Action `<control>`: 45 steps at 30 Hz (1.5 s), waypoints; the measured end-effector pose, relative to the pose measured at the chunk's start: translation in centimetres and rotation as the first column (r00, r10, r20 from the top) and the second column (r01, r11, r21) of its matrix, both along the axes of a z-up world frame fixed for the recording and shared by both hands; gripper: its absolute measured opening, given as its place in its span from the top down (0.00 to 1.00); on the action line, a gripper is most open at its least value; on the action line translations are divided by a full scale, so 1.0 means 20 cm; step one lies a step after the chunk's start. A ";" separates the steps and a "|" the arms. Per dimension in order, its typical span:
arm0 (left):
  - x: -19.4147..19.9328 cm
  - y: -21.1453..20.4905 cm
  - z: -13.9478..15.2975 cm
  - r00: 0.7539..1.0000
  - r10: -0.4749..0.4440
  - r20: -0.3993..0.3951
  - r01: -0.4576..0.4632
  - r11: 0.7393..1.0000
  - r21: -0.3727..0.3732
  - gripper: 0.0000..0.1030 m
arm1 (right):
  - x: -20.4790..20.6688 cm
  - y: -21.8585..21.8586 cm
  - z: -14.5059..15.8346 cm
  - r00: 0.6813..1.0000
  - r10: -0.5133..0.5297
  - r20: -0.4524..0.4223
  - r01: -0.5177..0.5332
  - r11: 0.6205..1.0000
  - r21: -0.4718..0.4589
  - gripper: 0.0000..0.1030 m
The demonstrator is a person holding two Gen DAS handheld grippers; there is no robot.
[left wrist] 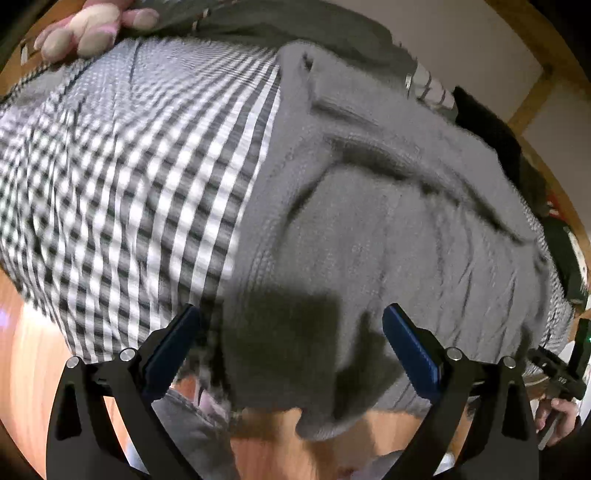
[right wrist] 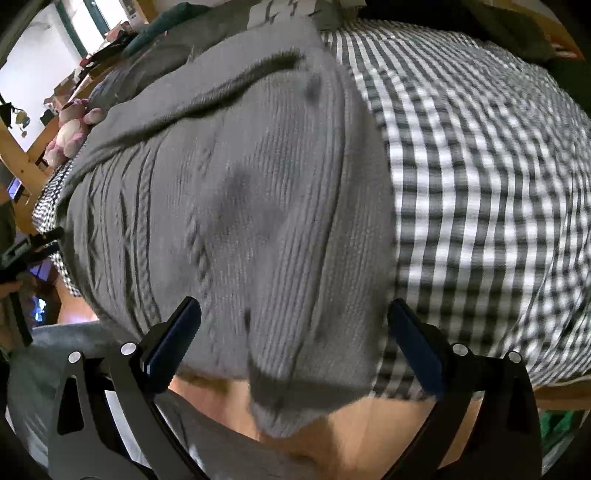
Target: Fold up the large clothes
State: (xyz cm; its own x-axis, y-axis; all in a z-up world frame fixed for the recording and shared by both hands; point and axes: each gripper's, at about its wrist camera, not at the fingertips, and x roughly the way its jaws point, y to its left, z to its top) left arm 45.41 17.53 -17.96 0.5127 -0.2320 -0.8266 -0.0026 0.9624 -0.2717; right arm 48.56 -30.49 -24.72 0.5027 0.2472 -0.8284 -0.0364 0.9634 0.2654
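A grey cable-knit sweater (left wrist: 388,206) lies spread on a bed covered by a black-and-white checked sheet (left wrist: 122,177). Its near edge hangs over the bed's front. My left gripper (left wrist: 291,325) is open and empty, its blue-padded fingers straddling the sweater's near hem just above it. In the right wrist view the same sweater (right wrist: 236,192) fills the middle, with the checked sheet (right wrist: 480,184) to its right. My right gripper (right wrist: 295,321) is open and empty over the hanging hem. The right gripper also shows at the left view's far right edge (left wrist: 565,365).
A pink and white plush toy (left wrist: 92,29) lies at the bed's far end, also seen in the right view (right wrist: 70,136). Wooden bed frame posts (right wrist: 22,162) stand at the left. The wooden floor (left wrist: 22,332) lies below the bed edge. Cluttered shelves line the wall.
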 end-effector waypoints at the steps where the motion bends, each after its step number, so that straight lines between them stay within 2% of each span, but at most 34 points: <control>1: -0.02 -0.01 -0.05 1.000 -0.023 -0.020 0.023 1.000 -0.012 0.06 | -0.03 0.01 -0.01 1.000 0.000 0.009 0.000 1.000 0.007 0.03; 3: -0.05 -0.03 -0.13 0.996 -0.085 -0.038 0.082 0.994 -0.073 0.06 | -0.09 0.03 -0.04 1.000 -0.002 0.022 0.002 1.000 -0.001 0.03; 4: -0.06 -0.06 -0.16 0.994 -0.103 -0.040 0.102 0.994 -0.047 0.06 | -0.11 0.05 -0.05 1.000 0.000 0.022 0.000 1.000 -0.007 0.03; 6: -0.10 -0.09 -0.16 0.992 -0.124 0.005 0.124 0.992 0.015 0.06 | -0.15 0.08 -0.07 0.999 0.009 0.032 -0.008 1.000 -0.021 0.03; 12: -0.20 -0.09 -0.15 0.990 -0.125 0.071 0.129 0.991 -0.047 0.06 | -0.20 0.17 -0.15 0.997 0.077 0.016 -0.078 0.997 0.030 0.03; 15: -0.19 -0.14 -0.16 0.989 -0.135 0.065 0.139 0.988 -0.067 0.06 | -0.19 0.18 -0.18 0.998 0.070 0.011 -0.070 0.997 0.023 0.03; 19: -0.20 -0.10 -0.17 0.993 -0.097 0.071 0.103 0.990 -0.095 0.06 | -0.17 0.16 -0.19 0.999 0.027 0.017 -0.029 0.995 0.091 0.03; 22: -0.23 -0.03 -0.20 0.995 -0.082 0.052 0.089 0.983 -0.162 0.06 | -0.17 0.18 -0.19 0.999 0.036 0.017 -0.037 0.997 0.066 0.03; 24: -0.24 -0.02 -0.22 0.993 -0.084 0.085 0.099 0.977 -0.191 0.06 | -0.16 0.20 -0.19 0.999 0.037 0.015 -0.038 0.999 0.038 0.03; 28: -0.25 0.00 -0.22 0.984 -0.131 0.119 0.161 0.941 -0.296 0.06 | -0.14 0.22 -0.19 1.000 -0.004 -0.006 0.004 0.998 0.070 0.03; 32: -0.25 0.10 -0.22 0.994 -0.061 0.086 0.093 0.889 -0.449 0.06 | -0.14 0.16 -0.18 1.000 -0.024 -0.007 0.024 0.988 0.154 0.03; 35: -0.26 0.15 -0.22 0.996 -0.040 0.085 0.077 0.871 -0.485 0.07 | -0.15 0.15 -0.17 1.000 0.013 0.006 -0.014 0.983 0.181 0.08; 36: -0.27 0.14 -0.21 0.995 -0.059 0.081 0.090 0.870 -0.484 0.10 | -0.15 0.15 -0.17 1.000 0.029 0.005 -0.029 0.975 0.222 0.13; 37: -0.27 0.13 -0.21 0.995 -0.076 0.065 0.098 0.876 -0.472 0.27 | -0.16 0.13 -0.17 0.999 0.036 0.006 -0.036 0.962 0.270 0.21; 38: -0.26 0.13 -0.23 0.995 -0.088 0.041 0.097 0.883 -0.459 0.39 | -0.16 0.09 -0.17 0.999 0.037 0.005 -0.036 0.944 0.328 0.24; 39: -0.25 0.14 -0.24 0.996 -0.083 0.020 0.083 0.887 -0.454 0.43 | -0.16 0.08 -0.18 0.999 0.033 0.002 -0.032 0.939 0.343 0.30; 41: -0.26 0.16 -0.26 0.998 -0.069 -0.002 0.061 0.889 -0.454 0.61 | -0.17 0.06 -0.19 0.999 0.032 -0.014 -0.026 0.949 0.315 0.43; 42: -0.27 0.17 -0.27 0.998 -0.064 -0.016 0.050 0.888 -0.456 0.63 | -0.17 0.05 -0.20 0.999 0.032 -0.020 -0.025 0.955 0.295 0.51; 44: -0.29 0.22 -0.29 0.998 -0.053 -0.026 0.034 0.877 -0.479 0.63 | -0.17 0.01 -0.21 0.999 0.023 -0.030 -0.013 0.950 0.312 0.52; 45: -0.30 0.23 -0.29 0.997 -0.069 -0.022 0.051 0.881 -0.470 0.63 | -0.16 -0.01 -0.21 0.999 0.001 -0.036 0.010 0.951 0.308 0.52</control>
State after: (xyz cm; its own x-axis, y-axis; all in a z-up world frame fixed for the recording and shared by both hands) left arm 39.32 22.10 -23.69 0.4572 -0.6262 -0.6315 0.0321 0.7212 -0.6920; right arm 45.35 -30.77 -28.99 0.4758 0.4910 -0.7297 -0.0176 0.8348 0.5502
